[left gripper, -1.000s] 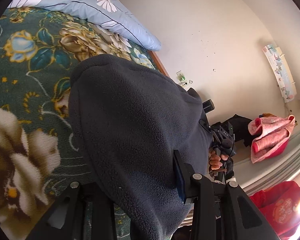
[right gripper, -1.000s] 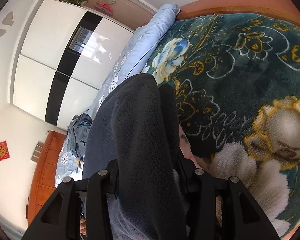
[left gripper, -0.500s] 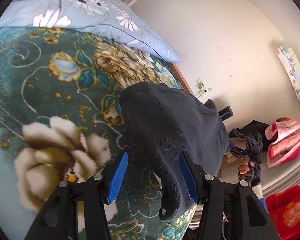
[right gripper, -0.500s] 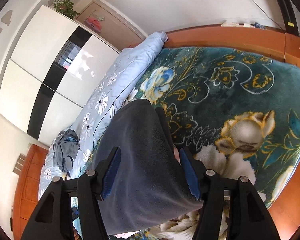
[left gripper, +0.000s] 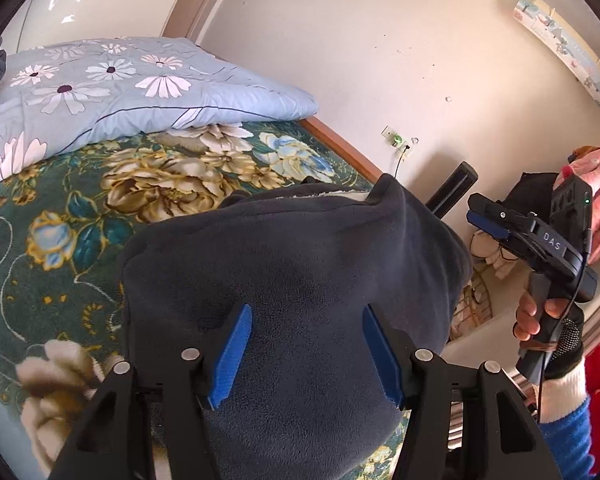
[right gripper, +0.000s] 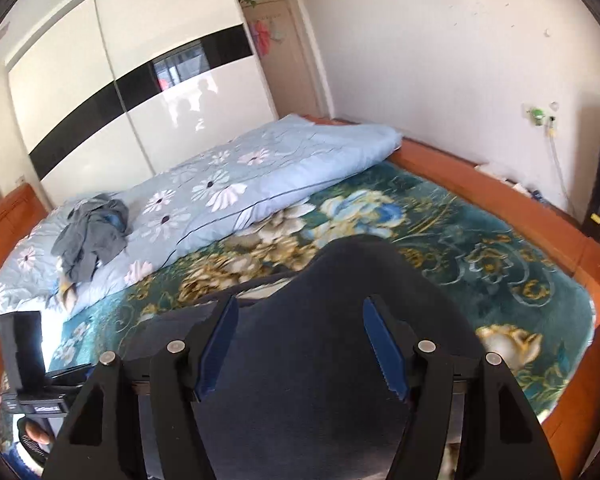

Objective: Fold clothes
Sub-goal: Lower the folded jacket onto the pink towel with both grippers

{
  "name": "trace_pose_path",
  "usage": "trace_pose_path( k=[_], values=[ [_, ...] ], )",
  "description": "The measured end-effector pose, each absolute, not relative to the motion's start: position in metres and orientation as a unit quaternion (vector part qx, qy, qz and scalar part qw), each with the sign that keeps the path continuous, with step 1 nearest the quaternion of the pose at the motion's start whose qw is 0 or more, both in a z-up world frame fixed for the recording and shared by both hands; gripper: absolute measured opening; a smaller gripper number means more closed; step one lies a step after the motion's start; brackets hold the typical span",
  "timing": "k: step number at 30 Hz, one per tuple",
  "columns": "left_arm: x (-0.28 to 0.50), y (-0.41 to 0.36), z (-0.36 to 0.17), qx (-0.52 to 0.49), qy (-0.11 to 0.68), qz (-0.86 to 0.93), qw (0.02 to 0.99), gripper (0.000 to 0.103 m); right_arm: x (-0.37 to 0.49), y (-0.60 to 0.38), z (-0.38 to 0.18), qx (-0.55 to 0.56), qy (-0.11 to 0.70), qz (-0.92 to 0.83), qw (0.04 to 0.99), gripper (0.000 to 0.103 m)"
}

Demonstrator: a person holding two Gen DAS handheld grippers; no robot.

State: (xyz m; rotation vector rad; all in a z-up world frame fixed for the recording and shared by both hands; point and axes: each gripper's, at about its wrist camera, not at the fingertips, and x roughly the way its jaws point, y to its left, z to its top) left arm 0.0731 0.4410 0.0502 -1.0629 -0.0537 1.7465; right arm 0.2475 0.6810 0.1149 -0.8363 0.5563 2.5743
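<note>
A dark grey fleece garment [left gripper: 292, 280] lies folded in a mound on the green floral blanket [left gripper: 60, 240] near the bed's front edge. It also fills the lower middle of the right wrist view [right gripper: 340, 340]. My left gripper [left gripper: 306, 350] is open, its blue pads apart just above the fleece and holding nothing. My right gripper [right gripper: 302, 350] is open too, raised over the same fleece. The right gripper also shows from the side in the left wrist view [left gripper: 488, 222], held in a hand off the bed's edge.
A light blue floral quilt [right gripper: 240, 176] lies across the far side of the bed with a crumpled grey garment [right gripper: 92, 236] on it. The wooden bed frame [right gripper: 580, 240] runs along the wall. Pink clothes [left gripper: 596, 192] hang at the right. A wardrobe [right gripper: 120, 80] stands behind.
Both grippers have let go of the fleece, opened and pulled back. The fleece has dropped from hanging in the jaws to lying on the blanket.
</note>
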Motion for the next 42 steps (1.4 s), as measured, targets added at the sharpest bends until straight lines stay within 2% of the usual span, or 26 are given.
trace_pose_path(
  k=[3,10,16,25,34,36,42],
  values=[
    [0.072,0.439,0.047,-0.439,-0.014,0.733,0.520,0.063,0.223,0.676,0.092,-0.322,0.191,0.909,0.181,0.066],
    [0.072,0.449,0.034,-0.442,0.010,0.735,0.514,0.066,0.203,0.685,0.048,-0.344,0.238,0.888,0.191,0.067],
    [0.078,0.449,0.040,-0.437,0.016,0.739,0.514,0.070,0.207,0.676,0.058,-0.340,0.242,0.885,0.207,0.067],
    [0.103,0.393,0.045,-0.416,0.018,0.766,0.490,0.071,0.243,0.602,0.071,-0.314,0.233,0.895,0.214,0.067],
    [0.126,0.348,0.021,-0.430,0.031,0.774,0.463,0.092,0.263,0.520,0.048,-0.328,0.206,0.898,0.210,0.067],
    [0.130,0.340,0.020,-0.423,0.030,0.782,0.457,0.102,0.269,0.512,0.047,-0.324,0.213,0.896,0.216,0.067],
    [0.134,0.320,0.012,-0.414,0.032,0.798,0.436,0.103,0.280,0.489,0.031,-0.341,0.214,0.883,0.241,0.067]
  ],
)
